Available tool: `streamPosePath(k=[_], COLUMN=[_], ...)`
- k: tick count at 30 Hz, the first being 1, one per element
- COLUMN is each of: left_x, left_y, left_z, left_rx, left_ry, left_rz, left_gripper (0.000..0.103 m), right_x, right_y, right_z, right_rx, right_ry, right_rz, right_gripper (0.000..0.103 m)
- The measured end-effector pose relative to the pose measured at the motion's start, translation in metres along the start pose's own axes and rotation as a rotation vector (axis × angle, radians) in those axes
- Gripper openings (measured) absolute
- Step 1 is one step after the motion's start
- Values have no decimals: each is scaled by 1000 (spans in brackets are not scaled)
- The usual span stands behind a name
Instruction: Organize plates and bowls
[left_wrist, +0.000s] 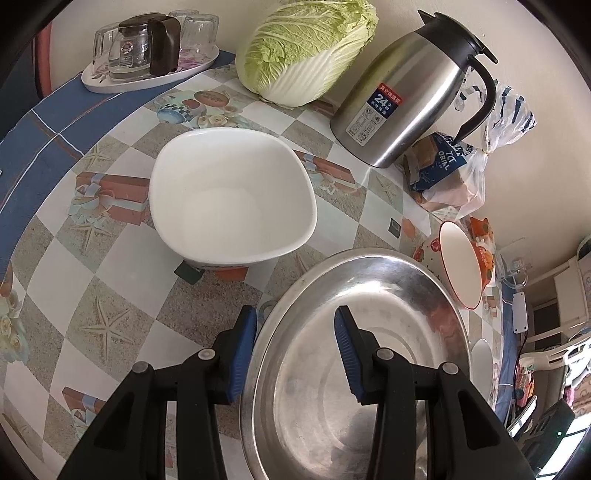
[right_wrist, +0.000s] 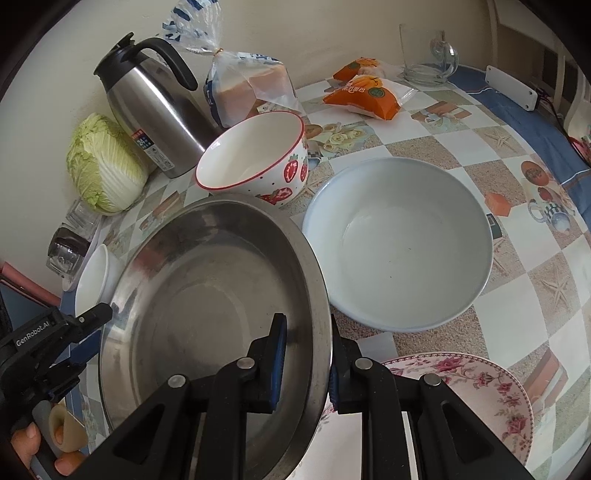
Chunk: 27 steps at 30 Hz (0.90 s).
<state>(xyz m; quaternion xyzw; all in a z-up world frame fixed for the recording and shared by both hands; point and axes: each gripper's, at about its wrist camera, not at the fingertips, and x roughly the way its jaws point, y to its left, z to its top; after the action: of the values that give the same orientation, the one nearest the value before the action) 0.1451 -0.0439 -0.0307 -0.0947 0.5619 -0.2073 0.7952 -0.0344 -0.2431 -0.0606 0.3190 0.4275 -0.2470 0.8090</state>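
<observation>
A steel basin (left_wrist: 365, 332) (right_wrist: 207, 295) sits between both grippers. My left gripper (left_wrist: 295, 350) is open, its fingers straddling the basin's left rim without closing on it. My right gripper (right_wrist: 306, 365) has its jaws close around the basin's right rim, gripping it. A white squarish bowl (left_wrist: 232, 195) stands beyond the left gripper. A strawberry bowl (right_wrist: 255, 155) (left_wrist: 461, 266) stands behind the basin. A wide pale bowl (right_wrist: 399, 240) lies right of it. A floral plate (right_wrist: 480, 391) lies under the right gripper.
A steel thermos jug (left_wrist: 410, 92) (right_wrist: 155, 110), a cabbage (left_wrist: 306, 48) (right_wrist: 103, 162), bagged bread (right_wrist: 251, 88) and orange snack packs (right_wrist: 365, 92) line the wall. A tray of glasses (left_wrist: 147, 48) is at far left. A glass mug (right_wrist: 428, 51) stands far right.
</observation>
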Motion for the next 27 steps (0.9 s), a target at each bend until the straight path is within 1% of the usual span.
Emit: streamPosePath(k=[7,12,14,17,19,21,23,27], left_x=[-1,-1,-3,-8,-12,-15,-18,-22], left_y=[-2,-3,-6,-10,-12,-14,-14,-13], left_z=[-1,-3,-5,-7,-9,-12,-14,-19], left_rx=[16,30,48,81,104,124,139,145], left_ry=[-3,5,3,-9,-19,-28,-35,-46], left_rz=[25,52,78,118,136,159,190,237], left_gripper=[46,46,47,54,55,56,62,63], right_x=[7,6,2,-8,-15,-20,-25,-33], right_y=[-5,-5,-5,-4,-5,-6,-6,-5], right_z=[-2,-1,0,2,3,3,4,4], right_rx=[8,-5,-17,-37,-48,-49,-56,-77], right_ry=[16,25,24,9,-4,-6,-16,-24], right_rz=[30,34,27,8,-1,11,8,10], right_gripper=[22,22,22,22,21,22,22,22])
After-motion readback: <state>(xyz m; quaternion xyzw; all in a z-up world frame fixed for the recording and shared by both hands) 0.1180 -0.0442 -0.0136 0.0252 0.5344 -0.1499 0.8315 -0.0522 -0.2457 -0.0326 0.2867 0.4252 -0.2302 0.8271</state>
